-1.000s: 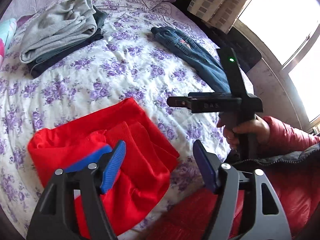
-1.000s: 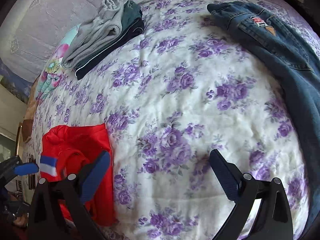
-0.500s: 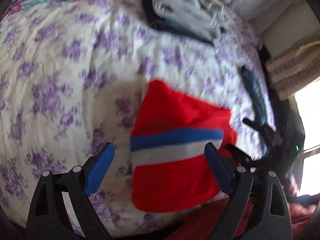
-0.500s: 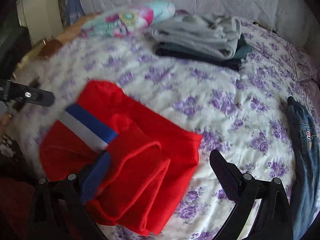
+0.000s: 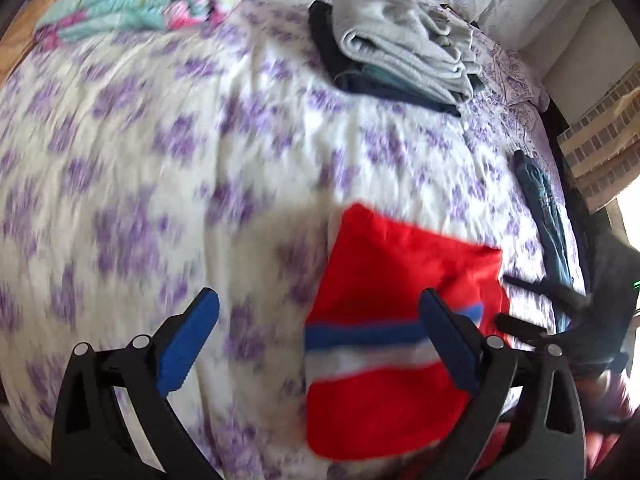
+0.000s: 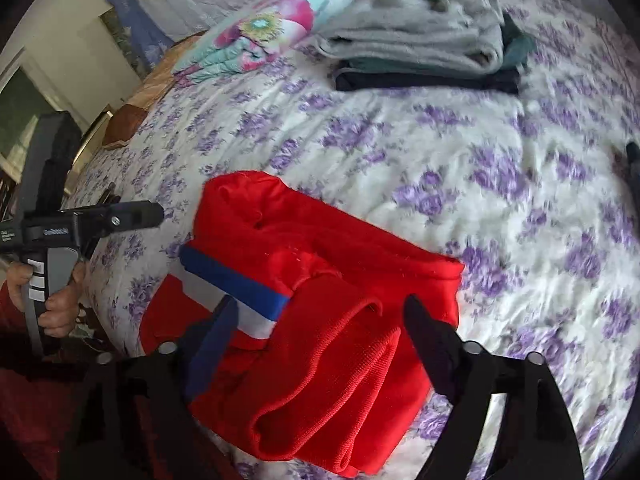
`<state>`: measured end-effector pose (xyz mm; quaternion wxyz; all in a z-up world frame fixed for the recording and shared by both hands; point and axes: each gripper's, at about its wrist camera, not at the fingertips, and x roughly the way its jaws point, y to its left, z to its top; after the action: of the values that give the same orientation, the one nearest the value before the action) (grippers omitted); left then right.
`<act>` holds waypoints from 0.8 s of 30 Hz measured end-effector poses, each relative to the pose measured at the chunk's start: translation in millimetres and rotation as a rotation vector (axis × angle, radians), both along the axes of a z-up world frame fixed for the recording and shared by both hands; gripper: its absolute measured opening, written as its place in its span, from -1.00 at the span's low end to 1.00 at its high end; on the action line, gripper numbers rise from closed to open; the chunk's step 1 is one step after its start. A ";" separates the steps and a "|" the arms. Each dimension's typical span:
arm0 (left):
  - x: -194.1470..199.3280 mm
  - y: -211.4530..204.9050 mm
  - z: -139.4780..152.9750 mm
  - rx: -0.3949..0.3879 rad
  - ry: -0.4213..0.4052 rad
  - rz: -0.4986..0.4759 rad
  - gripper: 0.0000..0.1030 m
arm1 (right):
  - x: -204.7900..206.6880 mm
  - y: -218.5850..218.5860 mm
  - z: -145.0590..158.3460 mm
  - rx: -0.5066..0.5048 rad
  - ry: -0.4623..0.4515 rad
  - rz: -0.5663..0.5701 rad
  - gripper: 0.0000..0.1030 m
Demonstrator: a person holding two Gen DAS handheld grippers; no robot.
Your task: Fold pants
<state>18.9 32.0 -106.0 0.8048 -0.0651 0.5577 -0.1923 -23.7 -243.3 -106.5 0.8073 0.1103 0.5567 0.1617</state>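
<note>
- The bed [image 5: 120, 160] fills both views, spread with a white cover printed with purple flowers [image 6: 500, 168].
- My red pants [image 6: 320, 280] lie partly folded near the bed's front edge, with a blue and white stripe [image 6: 232, 280] across one side and a ribbed hem [image 6: 328, 380] rolled up nearest me.
- A stack of folded clothes [image 5: 400, 52] sits at the far side of the bed, grey on top, dark ones under it (well apart from the red pair).
- A bright floral pillow or quilt [image 6: 272, 28] lies beside that stack, towards the corner.
- Blue jeans [image 5: 544, 216] stretch along the bed's edge by the window side, apart from the red pants.
- My left claw [image 5: 316, 340] points steeply down, its jaws spreading to nearly their widest; nothing is between the blue pads, only bedcover and the striped edge of the pants below. The view is smeared.
- My right claw [image 6: 316, 344] also tilts steeply down over the ribbed hem, its jaws closing; the red fabric lies between the pads [image 6: 424, 336], but I see no pinch on it yet.
- My left hand [image 6: 48, 300] grips its handle at the bed's edge (seen from the right camera).
</note>
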 end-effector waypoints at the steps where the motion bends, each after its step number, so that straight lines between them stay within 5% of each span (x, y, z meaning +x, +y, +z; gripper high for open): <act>1: 8.1 -7.0 -1.8 0.023 -0.007 -0.012 0.88 | -0.8 -8.0 -4.6 0.043 0.020 -0.033 0.32; 4: 26.7 -21.4 -14.6 0.098 -0.001 -0.028 0.88 | -1.4 -15.1 -8.8 0.127 0.068 -0.039 0.36; 8: 35.1 -29.7 -25.4 0.074 0.035 -0.040 0.88 | -5.8 -13.8 -9.4 0.109 0.098 -0.022 0.43; 14: 36.7 -35.0 -35.0 0.103 0.039 -0.045 0.90 | -22.4 -35.3 -8.8 0.257 0.138 -0.060 0.38; 18: 36.2 -36.0 -44.0 0.133 0.039 -0.034 0.88 | -7.5 -14.9 -24.3 0.159 0.124 -0.037 -0.06; 19: 34.8 -36.9 -43.6 0.150 0.020 -0.034 0.82 | -6.2 -7.0 -16.3 0.118 0.070 -0.019 -0.39; 20: 33.9 -37.4 -41.6 0.146 0.009 -0.038 0.53 | -7.7 1.0 -3.0 0.105 0.009 0.016 -0.71; 23: 30.8 -41.8 -26.8 0.094 -0.014 -0.058 -0.31 | -20.9 16.3 47.3 -0.007 -0.185 0.084 -0.76; 24: 29.4 -45.2 -21.4 0.091 -0.035 -0.060 -0.33 | -22.8 12.3 56.5 -0.003 -0.207 0.065 -0.77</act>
<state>48.3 -13.2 -127.4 0.8105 -0.0083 0.5533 -0.1921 -46.6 -231.0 -50.1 0.8549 0.0737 0.4741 0.1973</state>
